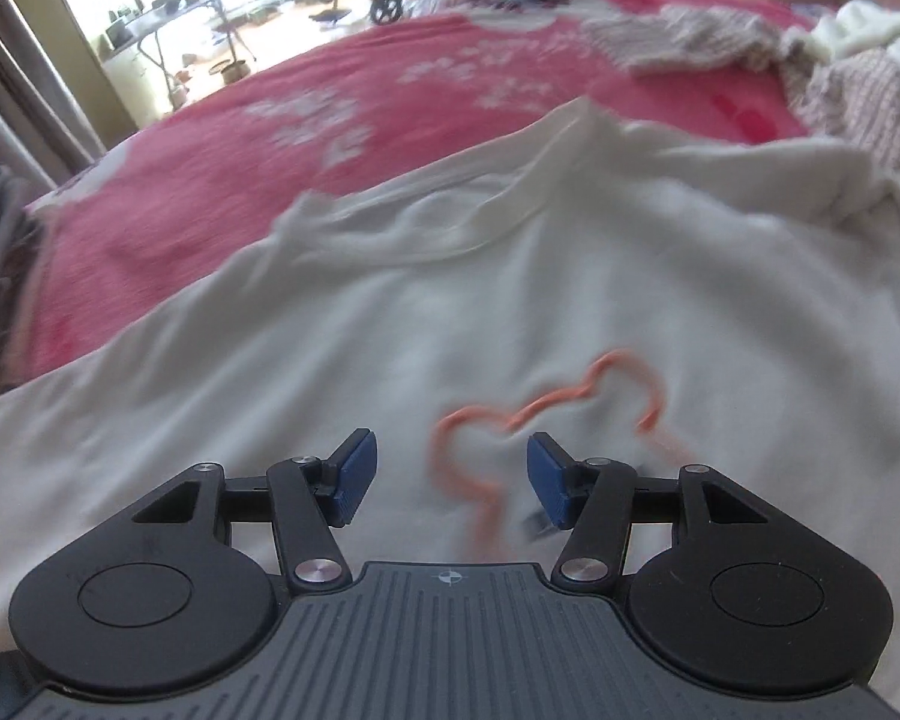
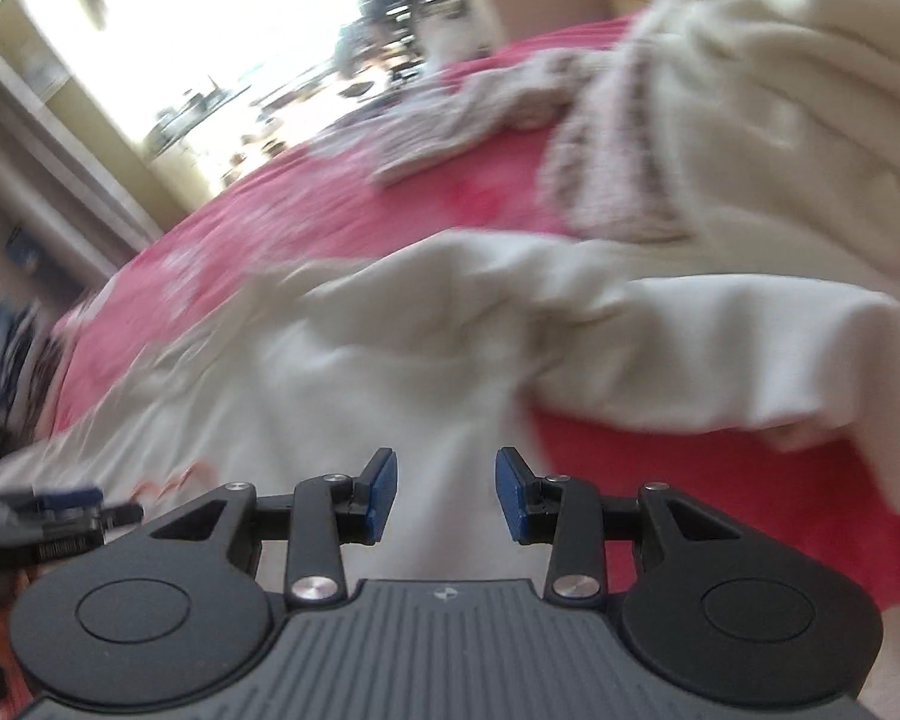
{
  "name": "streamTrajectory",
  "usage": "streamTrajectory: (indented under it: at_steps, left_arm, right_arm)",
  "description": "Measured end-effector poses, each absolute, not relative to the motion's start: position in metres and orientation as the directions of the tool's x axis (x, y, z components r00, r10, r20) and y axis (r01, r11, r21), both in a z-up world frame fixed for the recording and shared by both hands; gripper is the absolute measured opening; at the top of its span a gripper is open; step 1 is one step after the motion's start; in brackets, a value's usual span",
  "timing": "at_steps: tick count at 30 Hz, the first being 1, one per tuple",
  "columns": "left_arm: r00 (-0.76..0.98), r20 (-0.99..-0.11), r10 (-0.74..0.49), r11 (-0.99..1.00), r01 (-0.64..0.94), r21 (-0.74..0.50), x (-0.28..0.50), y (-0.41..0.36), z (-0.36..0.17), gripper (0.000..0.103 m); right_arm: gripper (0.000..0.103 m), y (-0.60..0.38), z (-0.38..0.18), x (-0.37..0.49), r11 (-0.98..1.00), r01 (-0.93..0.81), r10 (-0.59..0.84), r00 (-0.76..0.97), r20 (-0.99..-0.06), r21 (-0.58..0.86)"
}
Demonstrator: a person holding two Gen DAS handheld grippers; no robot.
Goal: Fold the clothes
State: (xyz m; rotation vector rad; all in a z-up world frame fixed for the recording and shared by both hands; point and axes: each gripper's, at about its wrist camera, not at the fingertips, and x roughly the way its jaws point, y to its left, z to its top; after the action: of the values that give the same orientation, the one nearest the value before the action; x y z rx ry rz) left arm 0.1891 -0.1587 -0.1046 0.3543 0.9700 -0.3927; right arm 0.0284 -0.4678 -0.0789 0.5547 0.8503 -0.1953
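A white shirt (image 1: 510, 300) with an orange outline print lies spread on the pink bedspread (image 1: 270, 138). The left gripper (image 1: 453, 477) and right gripper (image 2: 446, 495) hang over it, jaws apart, holding nothing

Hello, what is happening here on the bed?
A person holds a gripper in each hand over a white shirt spread on a pink bedcover. The left gripper is above the orange outline print, the right gripper near the sleeve. Both are open and hold nothing. No fold shows yet. More clothes lie heaped beyond.
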Motion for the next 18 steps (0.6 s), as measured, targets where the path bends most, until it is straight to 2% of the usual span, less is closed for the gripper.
streamTrajectory:
  at_steps: [4,8,12,15,18]
  left_arm:
    - [0.544,-0.816,-0.198,0.878,0.468,0.098,0.18,-0.182,-0.118,0.056]
    - [0.554,-0.785,-0.277,0.862,0.505,0.052,0.161,-0.199,-0.117,0.056]
    - [0.529,-0.777,-0.34,0.842,0.539,-0.001,0.151,-0.219,-0.118,0.056]
    - [0.496,-0.786,-0.37,0.826,0.562,-0.033,0.146,-0.233,-0.128,0.056]
    - [0.534,-0.767,-0.357,0.824,0.567,0.011,0.14,-0.242,-0.14,0.059]
  right_arm:
    - [0.04,-0.507,-0.078,0.017,0.804,0.447,-0.014,0.672,-0.741,0.391]
    - [0.042,-0.533,-0.077,-0.008,0.786,0.518,-0.126,0.668,-0.733,0.337]
    - [0.042,-0.552,-0.082,-0.036,0.736,0.582,-0.167,0.651,-0.741,0.346]
    - [0.042,-0.568,-0.091,-0.06,0.634,0.65,-0.166,0.643,-0.748,0.418]
    - [0.042,-0.578,-0.093,-0.065,0.597,0.66,-0.135,0.642,-0.755,0.456]
